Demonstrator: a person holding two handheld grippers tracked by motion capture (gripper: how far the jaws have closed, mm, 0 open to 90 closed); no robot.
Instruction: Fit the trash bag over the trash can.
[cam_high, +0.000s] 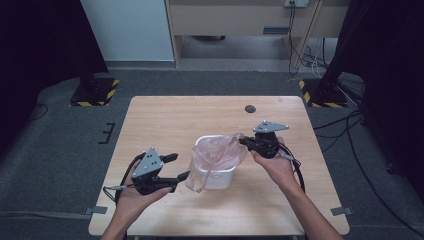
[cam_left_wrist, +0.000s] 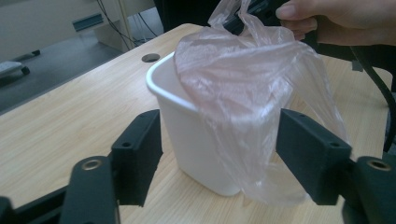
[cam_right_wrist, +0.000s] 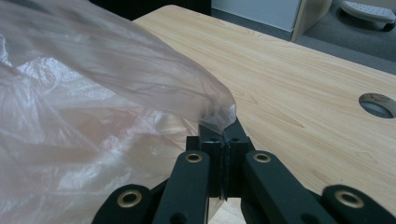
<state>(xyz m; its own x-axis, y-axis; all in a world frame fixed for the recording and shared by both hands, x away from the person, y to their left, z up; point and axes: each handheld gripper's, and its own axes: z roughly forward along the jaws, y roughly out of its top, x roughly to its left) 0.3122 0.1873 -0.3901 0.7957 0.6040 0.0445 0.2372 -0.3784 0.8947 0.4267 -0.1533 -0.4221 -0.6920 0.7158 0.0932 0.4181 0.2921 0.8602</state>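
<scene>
the thin, translucent pink plastic bag (cam_high: 216, 155) is draping limply over the small white plastic bin (cam_high: 216, 175) mid-table, looking light, slippery and tearable, with the right gripper (cam_right_wrist: 219, 133) pinching its rim fully closed and the left gripper (cam_left_wrist: 219, 158) gaping wide, empty, straddling the bag's hanging side, best gripped at the edge.

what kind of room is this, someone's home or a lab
Probably a lab or recording room: a bare wooden table on grey carpet, stand bases with hazard stripes, and loose cables across the floor.

Both grippers, the left gripper (cam_high: 183, 175) and the right gripper (cam_high: 241, 141), are black with grey three-cornered top plates and trailing black cables. Brass-ringed screw holes dot their jaw links. The forearms are unsleeved.
</scene>
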